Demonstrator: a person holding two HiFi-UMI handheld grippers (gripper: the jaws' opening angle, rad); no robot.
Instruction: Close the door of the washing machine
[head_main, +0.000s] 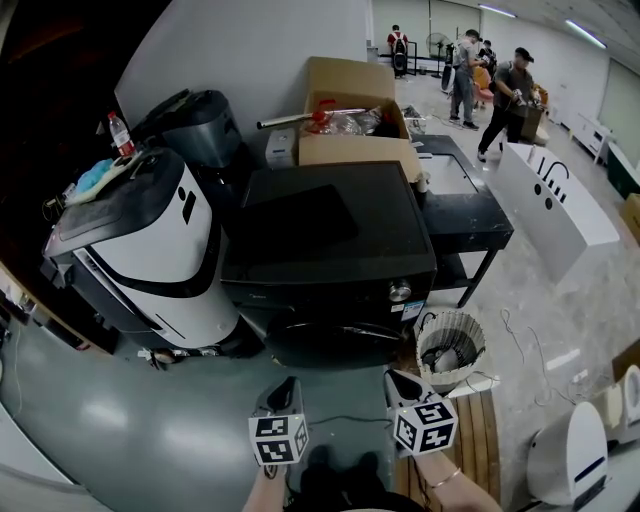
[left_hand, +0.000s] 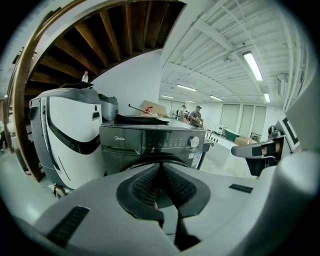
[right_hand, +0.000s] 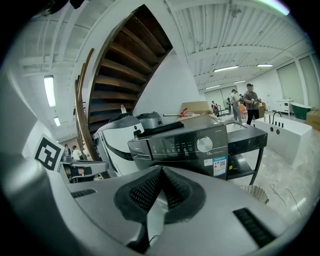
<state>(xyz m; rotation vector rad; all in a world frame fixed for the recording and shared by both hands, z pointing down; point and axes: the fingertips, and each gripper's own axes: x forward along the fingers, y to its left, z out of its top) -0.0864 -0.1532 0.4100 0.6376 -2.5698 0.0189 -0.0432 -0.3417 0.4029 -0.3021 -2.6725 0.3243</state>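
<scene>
Appliance in white housing (head_main: 165, 245) at left of floor (head_main: 120, 430). Left gripper (head_main: 288, 384): jaws pressed together, empty, held short of washing machine (head_main: 330, 230). Door (head_main: 335, 342): low on machine front, seemingly swung to, latch unconfirmed. Right gripper (head_main: 398, 378): jaws likewise together, empty, near wire basket (head_main: 450, 345). Step in hand, probably: checking closure. Next: firm push on door rim if unlatched.
</scene>
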